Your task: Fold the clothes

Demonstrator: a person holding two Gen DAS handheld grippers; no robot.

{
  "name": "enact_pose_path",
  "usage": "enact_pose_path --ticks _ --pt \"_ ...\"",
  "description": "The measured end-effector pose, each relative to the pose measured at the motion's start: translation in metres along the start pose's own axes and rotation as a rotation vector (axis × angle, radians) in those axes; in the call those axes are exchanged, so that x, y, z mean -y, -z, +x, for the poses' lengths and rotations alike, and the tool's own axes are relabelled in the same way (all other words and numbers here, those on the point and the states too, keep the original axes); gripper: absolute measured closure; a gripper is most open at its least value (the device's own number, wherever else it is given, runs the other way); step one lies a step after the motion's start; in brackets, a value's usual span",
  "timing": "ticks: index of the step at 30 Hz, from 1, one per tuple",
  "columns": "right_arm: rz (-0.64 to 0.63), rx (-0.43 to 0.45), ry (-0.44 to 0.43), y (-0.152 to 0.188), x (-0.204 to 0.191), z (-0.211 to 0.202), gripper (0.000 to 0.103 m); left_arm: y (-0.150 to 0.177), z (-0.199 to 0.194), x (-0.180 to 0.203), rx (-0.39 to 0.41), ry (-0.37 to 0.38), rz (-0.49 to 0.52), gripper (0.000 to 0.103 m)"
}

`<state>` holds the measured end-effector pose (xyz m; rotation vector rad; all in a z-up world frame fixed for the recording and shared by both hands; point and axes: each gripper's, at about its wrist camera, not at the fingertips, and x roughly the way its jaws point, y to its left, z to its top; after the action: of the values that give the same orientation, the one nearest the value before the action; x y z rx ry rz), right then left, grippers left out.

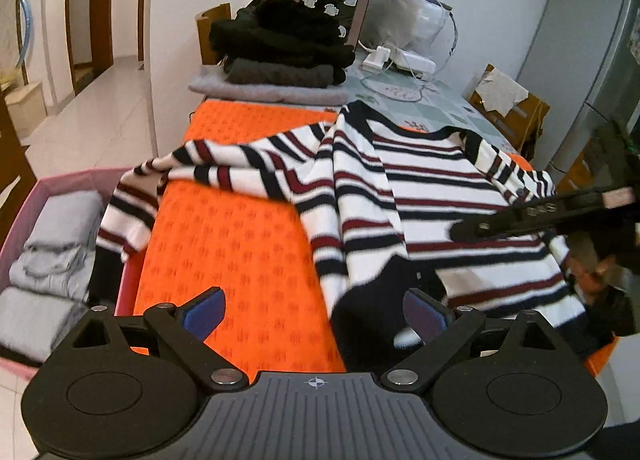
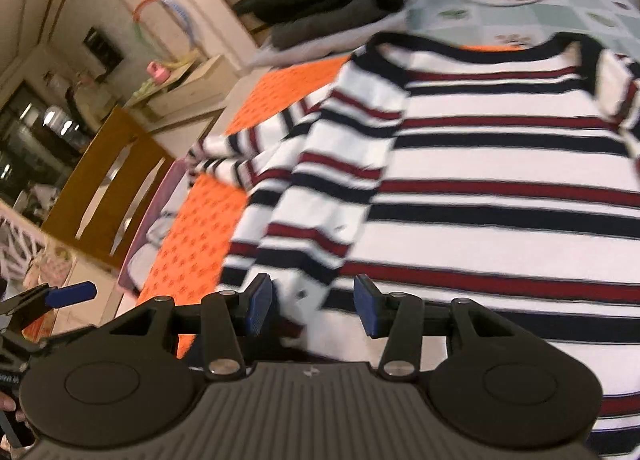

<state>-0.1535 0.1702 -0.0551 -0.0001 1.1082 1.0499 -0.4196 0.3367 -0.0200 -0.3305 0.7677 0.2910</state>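
Left wrist view
Left gripper: jaws spread wide, blue pads well apart; nothing is between them. The dark hem of the sweater lies just ahead of the right-hand pad.
Sweater: white with navy and maroon stripes, laid flat on the orange cloth that covers the tabletop. The collar points away from the camera. One side of the body is folded inward over the front. One sleeve stretches out to the left, and its cuff hangs over the tabletop edge above the pink box.
Pink box: stands beside the tabletop on the left and holds folded grey clothes.
Stack of clothes: black, dark grey and light grey folded items, piled at the far end of the tabletop beyond the orange cloth.
Right gripper: enters from the right, over the sweater's right side; its jaw gap cannot be judged from this side.

Right wrist view
Right gripper: jaws partly apart, blue pads either side of the sweater's lower edge; no fabric is pinched.
Sweater: fills most of the frame, folded side on the left.
Left gripper: visible at the left edge; only one blue pad shows.
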Motion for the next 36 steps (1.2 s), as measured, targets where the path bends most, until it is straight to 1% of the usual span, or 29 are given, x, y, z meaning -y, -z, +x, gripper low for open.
enact_pose_path --ticks 4,5,7,8,10,13,16,18,21,22,24,27,30,36 --pt "-0.04 -0.046 -0.007 0.007 -0.017 0.025 0.051 0.018 -0.006 0.001 -0.015 0.015 0.004 0.008" --pt "-0.047 -0.064 -0.012 0.009 -0.018 0.03 0.053 0.022 -0.006 0.001 -0.02 0.021 0.006 0.008" --pt "-0.056 -0.097 -0.023 0.014 -0.02 0.038 0.076 0.029 -0.005 0.003 -0.032 0.034 0.011 0.009" --pt "-0.057 -0.111 -0.026 0.016 -0.021 0.039 0.095 0.032 -0.003 0.004 -0.04 0.04 0.014 0.011" --pt "-0.068 -0.101 -0.025 0.021 -0.024 0.031 0.096 0.038 0.001 0.007 -0.058 0.055 0.014 0.014" --pt "-0.107 -0.055 0.0 0.025 -0.029 0.002 0.097 0.045 0.007 0.009 -0.086 0.085 0.014 0.019" --pt "-0.14 0.009 0.045 0.03 -0.029 -0.038 0.097 0.05 0.01 0.012 -0.101 0.115 0.02 0.023" --pt "-0.163 0.056 0.086 0.036 -0.027 -0.066 0.097 0.052 0.01 0.013 -0.102 0.138 0.024 0.023" --pt "-0.191 0.05 0.15 0.053 -0.015 -0.085 0.098 0.054 0.012 0.017 -0.108 0.183 0.035 0.024" --pt "-0.2 0.046 0.171 0.059 -0.01 -0.091 0.099 0.054 0.014 0.02 -0.113 0.199 0.043 0.024" --pt "-0.218 0.039 0.213 0.071 -0.002 -0.103 0.099 0.058 0.02 0.026 -0.128 0.209 0.077 0.025" --pt "-0.227 -0.008 0.272 0.096 0.01 -0.103 0.099 0.064 0.029 0.035 -0.15 0.223 0.13 0.027" --pt "-0.226 -0.027 0.298 0.118 0.014 -0.102 0.099 0.07 0.038 0.045 -0.172 0.236 0.183 0.027" --pt "-0.179 -0.016 0.329 0.137 0.02 -0.108 0.098 0.075 0.04 0.057 -0.189 0.244 0.284 0.027"
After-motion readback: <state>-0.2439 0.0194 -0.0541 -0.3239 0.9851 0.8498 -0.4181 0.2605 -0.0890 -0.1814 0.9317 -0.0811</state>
